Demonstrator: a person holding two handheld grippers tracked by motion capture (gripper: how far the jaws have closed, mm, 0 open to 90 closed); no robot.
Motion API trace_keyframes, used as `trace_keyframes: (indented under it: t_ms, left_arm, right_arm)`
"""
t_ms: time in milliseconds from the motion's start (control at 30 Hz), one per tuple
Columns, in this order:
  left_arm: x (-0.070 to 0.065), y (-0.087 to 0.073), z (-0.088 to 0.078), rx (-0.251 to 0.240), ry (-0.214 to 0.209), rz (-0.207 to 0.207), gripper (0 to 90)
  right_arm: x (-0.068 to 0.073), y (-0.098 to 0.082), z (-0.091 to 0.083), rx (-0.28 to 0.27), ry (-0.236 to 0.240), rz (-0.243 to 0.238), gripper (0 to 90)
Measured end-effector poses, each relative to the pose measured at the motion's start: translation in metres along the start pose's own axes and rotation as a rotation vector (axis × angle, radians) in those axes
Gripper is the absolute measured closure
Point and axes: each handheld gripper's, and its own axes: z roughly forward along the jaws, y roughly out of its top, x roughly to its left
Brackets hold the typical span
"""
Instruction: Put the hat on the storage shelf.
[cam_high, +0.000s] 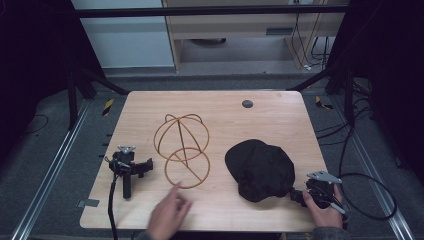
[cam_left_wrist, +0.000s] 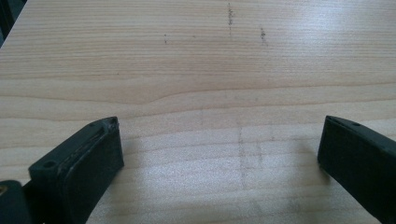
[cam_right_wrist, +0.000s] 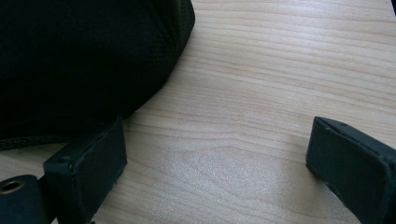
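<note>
Wooden table, grey floor, dark frame

Table: pale wood with fine straight grain and a smooth, faintly sheened finish, marked by a few faint pencil-like lines. Cap, right: black matt cloth with a fine woven texture; wire stand, centre: thin, smooth tan rod. Gripper jaws: matt black, plastic-looking, with slightly scuffed edges.
</note>
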Motion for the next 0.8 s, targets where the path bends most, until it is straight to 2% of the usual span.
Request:
trace_keyframes:
  t_ms: [200,233,267,333,400,500,533,600,667,733,800]
  left_arm:
    - [0.0,0.0,0.0,0.0,0.0,0.0,0.0]
    - [0.0,0.0,0.0,0.0,0.0,0.0,0.0]
    - [0.0,0.0,0.0,0.0,0.0,0.0,0.0]
    - [0.0,0.0,0.0,0.0,0.0,0.0,0.0]
    - [0.0,0.0,0.0,0.0,0.0,0.0,0.0]
    - [0.0,0.0,0.0,0.0,0.0,0.0,0.0]
    - [0.0,0.0,0.0,0.0,0.002,-0.003,0.0]
    - [-0.002,0.0,0.0,0.0,0.011,-0.013,0.0]
    - [-0.002,0.0,0.0,0.0,0.016,-0.018,0.0]
    - [-0.002,0.0,0.0,0.0,0.016,-0.017,0.0]
    - [-0.002,0.0,0.0,0.0,0.015,-0.018,0.0]
  right_arm:
    - [0.002,0.001,-0.001,0.014,0.0,0.003,6.3]
    - [0.004,0.002,-0.005,0.029,0.026,-0.008,10.0]
    - [0.005,0.002,-0.01,0.024,0.031,-0.007,9.7]
    - [0.007,0.002,-0.015,0.022,0.027,-0.013,9.6]
    - [0.007,-0.001,-0.029,0.02,0.018,-0.045,9.6]
    - [0.003,0.001,-0.05,0.02,0.03,-0.055,9.3]
    - [0.002,0.004,-0.056,0.012,0.036,-0.071,8.9]
    - [0.003,0.012,-0.068,-0.002,0.06,-0.072,8.8]
    - [0.005,0.021,-0.079,0.0,0.061,-0.082,9.6]
    - [0.008,0.035,-0.091,0.002,0.062,-0.107,10.0]
    - [0.013,0.049,-0.1,-0.004,0.089,-0.119,10.5]
